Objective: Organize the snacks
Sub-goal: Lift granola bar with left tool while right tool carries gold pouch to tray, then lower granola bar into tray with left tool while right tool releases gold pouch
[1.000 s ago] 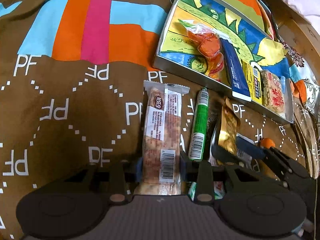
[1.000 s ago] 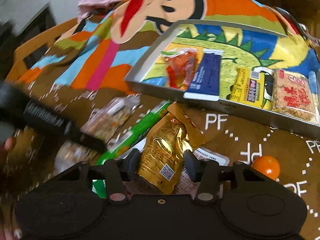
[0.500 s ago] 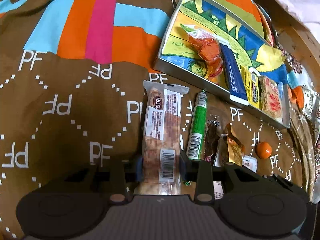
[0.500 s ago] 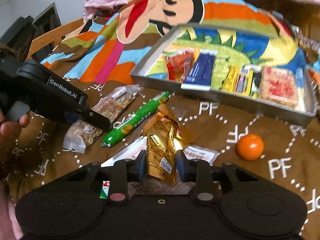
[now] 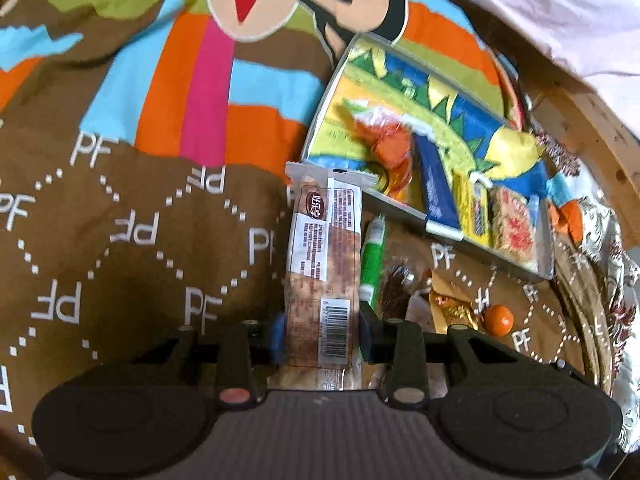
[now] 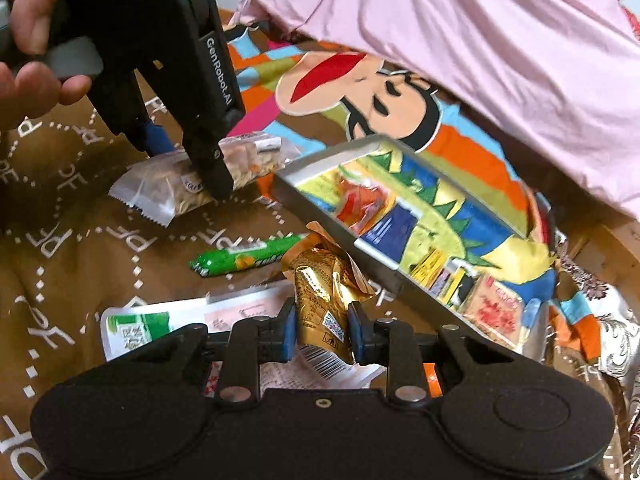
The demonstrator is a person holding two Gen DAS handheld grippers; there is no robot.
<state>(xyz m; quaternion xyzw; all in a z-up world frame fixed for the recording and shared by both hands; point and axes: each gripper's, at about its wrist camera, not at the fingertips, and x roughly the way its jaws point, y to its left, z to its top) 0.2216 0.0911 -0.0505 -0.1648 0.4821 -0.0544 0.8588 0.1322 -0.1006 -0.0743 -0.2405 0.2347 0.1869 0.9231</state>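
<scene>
Two snacks are held at once. A long clear cracker pack is pinched by the left gripper, and a gold foil packet is squeezed by the right gripper, whose jaws have just been closing on it. A green candy stick is left on the brown cloth, near the metal tray, where more snacks are kept.

The left tongs, upper left of the frame, are showing a black housing lettered "GenRobot.AI", blue pads and a grey trigger; both mounts are showing round screws.
</scene>
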